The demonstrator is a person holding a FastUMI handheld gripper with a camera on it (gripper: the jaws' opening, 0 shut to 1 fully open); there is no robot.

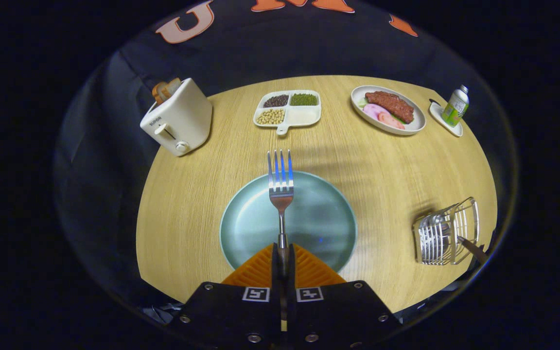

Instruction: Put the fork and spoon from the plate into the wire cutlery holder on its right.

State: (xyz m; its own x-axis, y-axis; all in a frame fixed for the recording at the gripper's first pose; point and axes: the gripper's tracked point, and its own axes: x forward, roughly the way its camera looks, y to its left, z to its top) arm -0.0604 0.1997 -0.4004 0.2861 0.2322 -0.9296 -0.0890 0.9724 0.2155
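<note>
One fork [280, 187], clamped by its handle in the jaws above the plate [246, 228], may snag the holder [447, 232] at four o'clock, where the spoon [436, 223] seemingly sits.

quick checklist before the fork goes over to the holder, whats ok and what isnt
1. Grip: claw is shut on the fork handle, both fingers pressing it. Ok.
2. Fork pose: tines point straight ahead, in line with the fingers, above the plate. Ok.
3. Lift off the plate: whether the fork is fully off it, cannot tell.
4. Holder: stands upright on the table, to the right of the plate. Ok.
5. Room in the holder: a spoon seems to be in it already, with its handle sticking out toward the table edge; free space for the fork, cannot tell.
6. Path to the right: bare table between plate and holder. Ok.
</note>
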